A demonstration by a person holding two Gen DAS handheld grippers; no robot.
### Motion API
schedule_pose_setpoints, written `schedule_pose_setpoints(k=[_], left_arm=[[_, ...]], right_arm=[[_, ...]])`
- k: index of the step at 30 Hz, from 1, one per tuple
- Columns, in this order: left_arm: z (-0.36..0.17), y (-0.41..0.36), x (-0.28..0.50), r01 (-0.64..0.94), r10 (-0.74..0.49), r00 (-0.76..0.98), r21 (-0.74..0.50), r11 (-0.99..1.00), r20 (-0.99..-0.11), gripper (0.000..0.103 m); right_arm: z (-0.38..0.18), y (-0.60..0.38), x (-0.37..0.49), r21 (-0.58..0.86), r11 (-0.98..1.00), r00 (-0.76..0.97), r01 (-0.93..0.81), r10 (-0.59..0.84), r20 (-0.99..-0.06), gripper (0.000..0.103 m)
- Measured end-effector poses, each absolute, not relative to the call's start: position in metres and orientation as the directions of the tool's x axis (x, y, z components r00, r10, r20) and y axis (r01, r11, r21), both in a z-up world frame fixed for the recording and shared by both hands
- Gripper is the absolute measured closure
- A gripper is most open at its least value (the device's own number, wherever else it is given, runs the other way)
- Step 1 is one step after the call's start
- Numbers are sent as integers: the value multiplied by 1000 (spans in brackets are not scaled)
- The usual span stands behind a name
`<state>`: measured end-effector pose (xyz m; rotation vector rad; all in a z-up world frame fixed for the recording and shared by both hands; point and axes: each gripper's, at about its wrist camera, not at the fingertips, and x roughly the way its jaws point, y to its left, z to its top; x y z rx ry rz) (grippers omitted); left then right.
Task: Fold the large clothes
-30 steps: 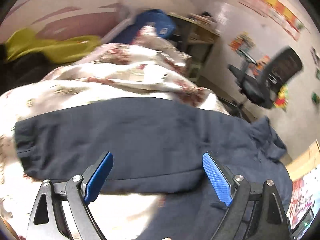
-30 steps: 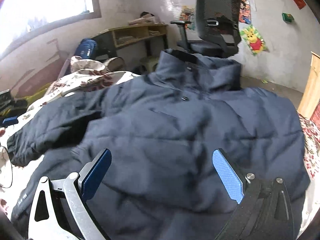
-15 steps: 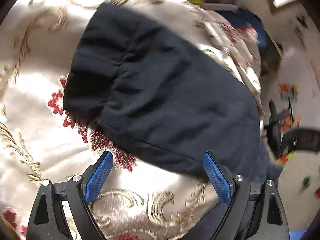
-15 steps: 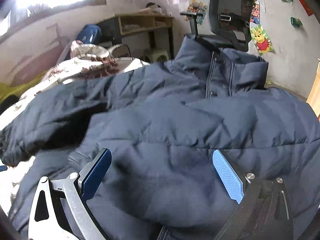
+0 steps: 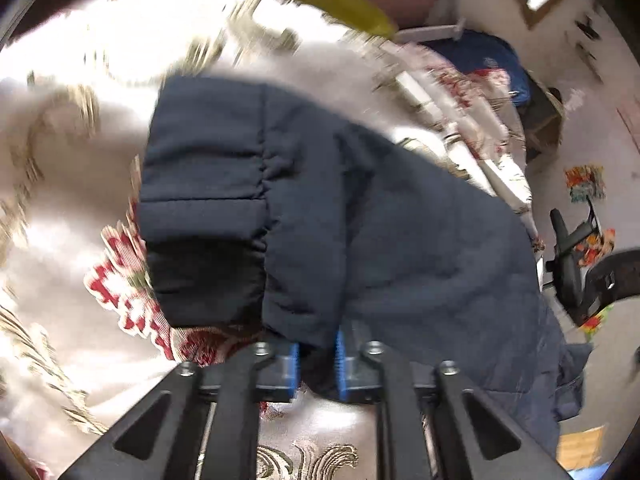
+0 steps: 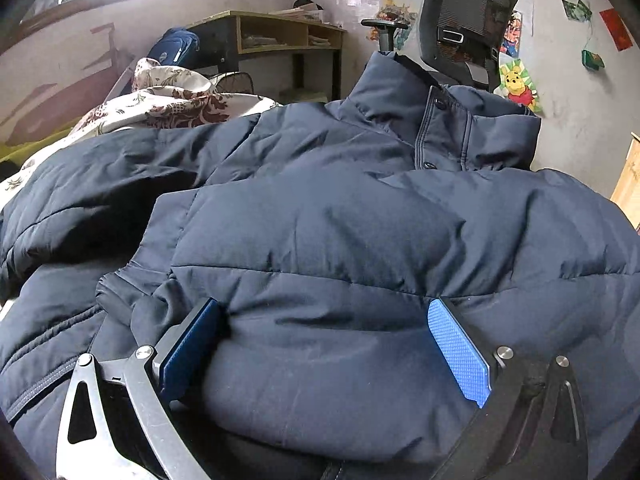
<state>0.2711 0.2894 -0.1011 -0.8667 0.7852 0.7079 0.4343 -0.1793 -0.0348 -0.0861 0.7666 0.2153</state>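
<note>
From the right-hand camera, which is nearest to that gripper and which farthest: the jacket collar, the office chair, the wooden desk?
1. Jacket collar, upper right of the right gripper, on the jacket.
2. Office chair, directly behind the collar.
3. Wooden desk, against the back wall, upper centre.

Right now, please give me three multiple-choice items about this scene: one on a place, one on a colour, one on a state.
1. Where does the jacket sleeve lie?
A. On a flowered bedcover
B. On a wooden floor
C. On the chair seat

2. What colour are the pads of the right gripper?
A. Red
B. Blue
C. Yellow

3. How does the left gripper stand?
A. Wide open above the bedcover
B. Closing on the sleeve's edge
C. Holding a hanger

Answers:
1 A: the cream bedcover with red flowers shows around the sleeve.
2 B: both pads are blue against the navy jacket.
3 B: the jaws are closing, with a fold of dark cloth between the pads.
</note>
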Motion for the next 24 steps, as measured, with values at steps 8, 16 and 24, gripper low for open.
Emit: schedule_pose_setpoints(k=[8,16,24], left_arm=[[21,225,286,-686,471,648,-188,703,-599,95],[109,122,316,-386,278,858,-184,904,-433,95],[107,-5,341,-57,13,906,-93,994,-423,95]], right_arm=[[-2,-232,420,271,945,740,-183,313,-596,1],[33,-304,405,338,938,813,-74,253,-524,1],[51,-370,390,357,934,855,14,174,-489,1]])
